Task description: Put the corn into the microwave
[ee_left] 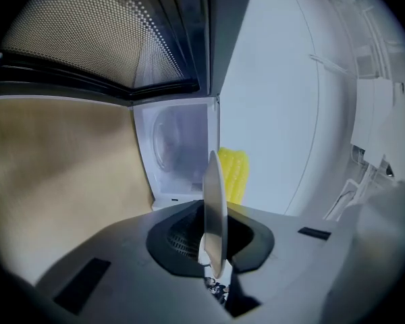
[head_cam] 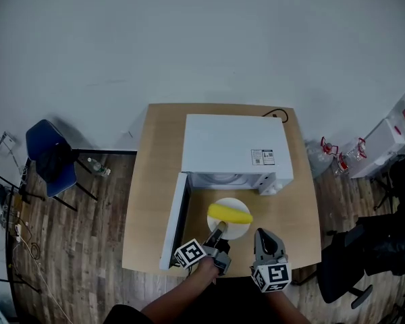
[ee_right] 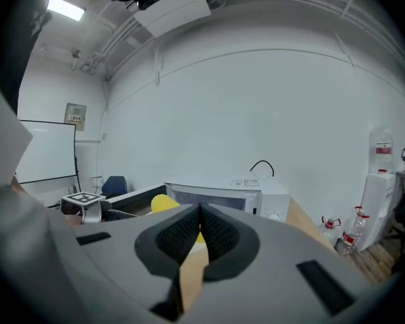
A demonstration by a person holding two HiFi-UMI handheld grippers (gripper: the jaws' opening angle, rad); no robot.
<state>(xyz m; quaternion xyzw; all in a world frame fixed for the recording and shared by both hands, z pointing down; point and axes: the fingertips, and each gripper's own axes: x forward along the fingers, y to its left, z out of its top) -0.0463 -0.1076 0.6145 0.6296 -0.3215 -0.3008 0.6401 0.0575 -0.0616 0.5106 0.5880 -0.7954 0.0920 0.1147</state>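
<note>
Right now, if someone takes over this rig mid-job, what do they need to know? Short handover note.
Left gripper: shut on the near rim of the plate.
Right gripper: shut, holding nothing, just to the right of the plate.
Corn: lies on the plate, in front of the microwave opening, not yet inside.
Door: already open, swung out to the left.
Done: door opened, plate with corn gripped and brought to the opening.
Left: move the plate and corn into the cavity, let go, and probably shut the door.
</note>
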